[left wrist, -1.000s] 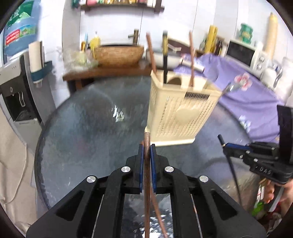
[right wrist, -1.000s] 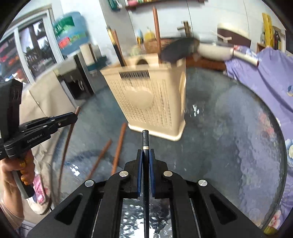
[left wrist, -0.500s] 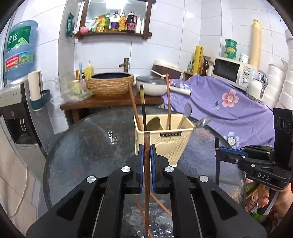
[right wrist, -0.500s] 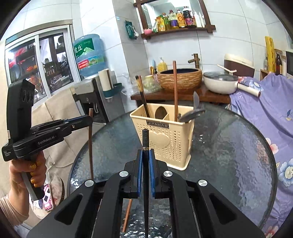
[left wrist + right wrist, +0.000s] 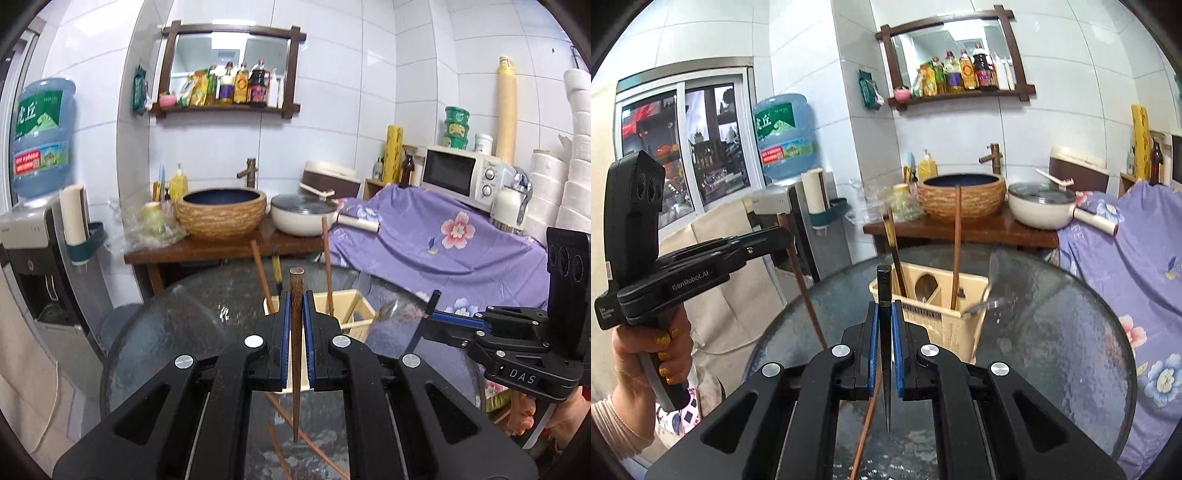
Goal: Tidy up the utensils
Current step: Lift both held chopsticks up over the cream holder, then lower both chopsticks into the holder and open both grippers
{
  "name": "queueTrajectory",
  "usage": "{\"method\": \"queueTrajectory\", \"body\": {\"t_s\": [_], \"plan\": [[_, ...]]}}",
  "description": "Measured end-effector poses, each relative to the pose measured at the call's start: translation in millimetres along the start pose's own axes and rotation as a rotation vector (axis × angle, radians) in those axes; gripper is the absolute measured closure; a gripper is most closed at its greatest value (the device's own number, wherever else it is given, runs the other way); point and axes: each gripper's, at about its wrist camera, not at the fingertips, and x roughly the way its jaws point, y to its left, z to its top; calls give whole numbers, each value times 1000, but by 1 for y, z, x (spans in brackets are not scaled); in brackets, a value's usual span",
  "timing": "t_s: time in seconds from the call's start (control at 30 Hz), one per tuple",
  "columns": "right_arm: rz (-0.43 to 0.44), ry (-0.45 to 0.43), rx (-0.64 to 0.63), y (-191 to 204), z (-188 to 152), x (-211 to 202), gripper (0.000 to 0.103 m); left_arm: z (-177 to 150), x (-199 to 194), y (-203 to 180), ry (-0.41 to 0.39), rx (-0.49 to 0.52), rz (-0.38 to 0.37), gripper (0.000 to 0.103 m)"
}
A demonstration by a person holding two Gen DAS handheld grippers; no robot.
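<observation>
My left gripper is shut on a brown wooden chopstick, held upright above the round glass table. My right gripper is shut on a black chopstick, also upright. Beyond both stands the cream utensil basket, with several chopsticks and a metal spoon standing in it. In the left wrist view the basket is partly hidden behind my fingers, and the right gripper hangs at the right. In the right wrist view the left gripper hangs at the left. Two loose brown chopsticks lie on the glass below.
Behind the table stands a wooden counter with a woven basin and a white pan. A water dispenser is at the left. A purple flowered cloth and a microwave are at the right.
Both grippers have risen with their chopsticks still clamped. The basket and table now sit lower and farther off in both views, and more of the wall shows.
</observation>
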Motion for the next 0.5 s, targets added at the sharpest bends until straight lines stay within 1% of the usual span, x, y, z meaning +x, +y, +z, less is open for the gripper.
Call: {"method": "queueTrajectory", "body": {"t_s": [0.07,0.17,0.27,0.37,0.43,0.5], "plan": [[1,-22,-15,3,14,-4,96,12,-3,-2,-24,2,-3,95],[3,-42,-22,3,34,-7,96,37,-6,-8,-46,10,-34,95],[1,-49,-18,1,59,-7,96,60,-5,-13,-63,22,-28,95],[-4,-62,-11,-1,84,-7,96,89,-1,-15,-77,9,-35,95],[-19,-88,-25,-1,101,-10,96,106,2,-15,-94,2,-26,96],[-46,-120,-48,-1,116,-14,96,122,3,-16,-129,-5,-12,96]]}}
